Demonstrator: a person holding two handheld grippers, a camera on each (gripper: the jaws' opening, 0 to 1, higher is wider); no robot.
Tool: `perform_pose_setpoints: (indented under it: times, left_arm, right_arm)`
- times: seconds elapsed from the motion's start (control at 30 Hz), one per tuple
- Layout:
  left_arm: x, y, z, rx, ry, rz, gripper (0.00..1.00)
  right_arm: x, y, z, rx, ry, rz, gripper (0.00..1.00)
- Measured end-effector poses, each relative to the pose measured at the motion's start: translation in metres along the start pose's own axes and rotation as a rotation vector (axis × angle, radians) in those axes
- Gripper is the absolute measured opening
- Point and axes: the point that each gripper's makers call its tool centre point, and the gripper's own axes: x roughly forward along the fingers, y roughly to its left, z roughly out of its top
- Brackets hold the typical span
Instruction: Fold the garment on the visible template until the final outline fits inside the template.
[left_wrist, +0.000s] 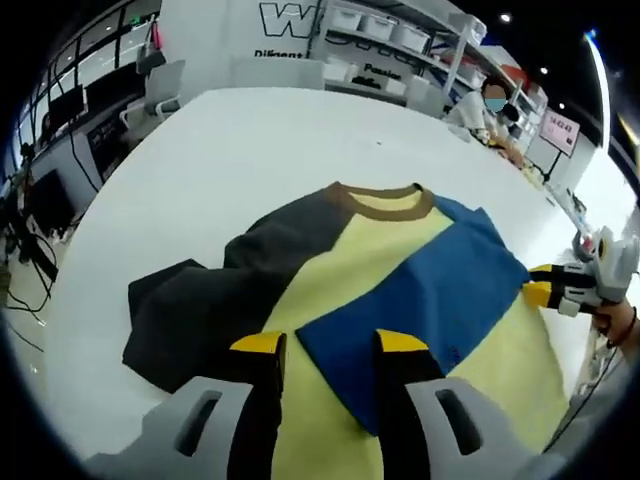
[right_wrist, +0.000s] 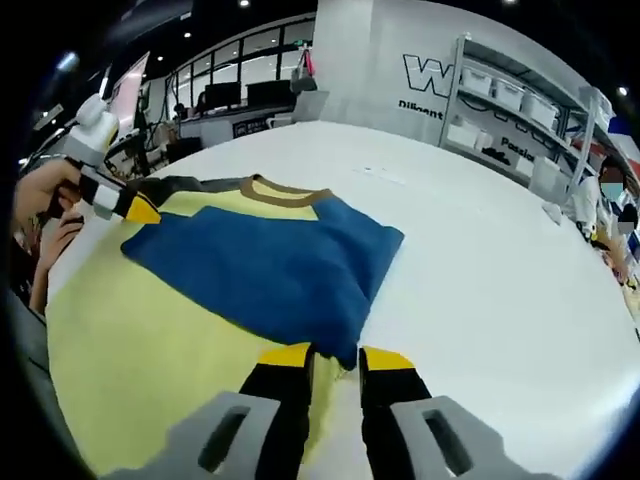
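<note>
Garment (left_wrist: 400, 290) is lying flat on the white counter (left_wrist: 230, 160), blue sleeve already folded across the yellow body. It looks soft and floppy, so I'd pinch at hems or corners. Left gripper (left_wrist: 330, 345) jaws are parted over the cloth holding nothing, right gripper (right_wrist: 335, 355) jaws sit slightly apart at the blue fold's corner, can't tell if they've got it

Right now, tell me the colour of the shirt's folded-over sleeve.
Blue sleeve, clearest in the right gripper view.

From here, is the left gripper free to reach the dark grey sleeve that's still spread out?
Probably yes: the dark grey sleeve lies flat beside the left gripper, whose jaws stand open, with nothing covering it.
</note>
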Motion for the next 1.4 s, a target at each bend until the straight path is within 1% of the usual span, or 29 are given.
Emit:
perform_pose_setpoints:
  times: [0.1,0.13,0.17,0.27,0.4,0.43,0.53,0.6,0.73,0.83,0.97,1.1,1.17,1.2,1.3,1.4]
  left_arm:
    - [0.000,0.001,-0.002,0.001,0.008,0.003,0.23]
    - [0.000,0.001,-0.003,0.000,0.017,0.007,0.22]
    - [0.000,0.002,-0.003,0.007,0.012,0.011,0.21]
    - [-0.001,0.002,-0.004,0.008,0.017,0.016,0.17]
    - [-0.001,0.011,-0.005,0.020,0.020,0.057,0.04]
    - [0.000,0.013,-0.005,0.019,0.016,0.066,0.03]
    - [0.000,0.012,-0.005,-0.003,0.007,0.060,0.01]
    - [0.000,0.012,-0.005,-0.006,0.006,0.058,0.00]
    - [0.000,0.013,-0.005,-0.022,-0.001,0.062,0.00]
    - [0.000,0.013,-0.005,-0.024,0.000,0.063,0.00]
    - [0.000,0.012,-0.005,-0.015,0.007,0.063,0.00]
    - [0.000,0.013,-0.005,-0.019,0.007,0.062,0.00]
    - [0.001,0.013,-0.005,-0.024,0.005,0.062,0.00]
    - [0.000,0.013,-0.005,-0.024,0.004,0.063,0.00]
    - [0.000,0.012,-0.005,-0.026,0.002,0.063,0.00]
    - [0.000,0.013,-0.005,-0.027,0.003,0.062,0.00]
  right_arm:
    - [-0.003,-0.002,0.001,-0.009,-0.008,-0.005,0.08]
    - [-0.004,-0.002,0.001,-0.018,-0.007,-0.005,0.08]
    - [-0.004,-0.002,0.001,-0.023,-0.005,-0.008,0.07]
    - [-0.004,-0.003,0.002,-0.004,-0.011,-0.003,0.05]
    - [-0.004,-0.004,0.002,-0.003,-0.010,-0.016,0.00]
    - [-0.004,-0.002,0.004,-0.015,-0.010,-0.020,0.00]
    - [-0.006,-0.002,0.005,-0.034,-0.007,-0.033,0.00]
    - [-0.008,-0.003,0.006,-0.035,-0.011,-0.039,0.00]
    - [-0.013,-0.003,0.006,-0.070,-0.005,-0.064,0.00]
    - [-0.012,0.000,-0.004,-0.113,0.044,-0.064,0.00]
    - [-0.016,-0.001,-0.005,-0.088,0.038,-0.062,0.00]
    - [-0.015,-0.001,-0.006,-0.094,0.036,-0.059,0.00]
    - [-0.018,0.001,-0.005,-0.125,0.031,-0.059,0.00]
    - [-0.019,0.002,-0.001,-0.168,0.015,-0.059,0.00]
    - [-0.021,0.010,-0.001,-0.226,0.013,-0.032,0.00]
    - [-0.022,0.011,-0.003,-0.253,0.019,-0.025,0.00]
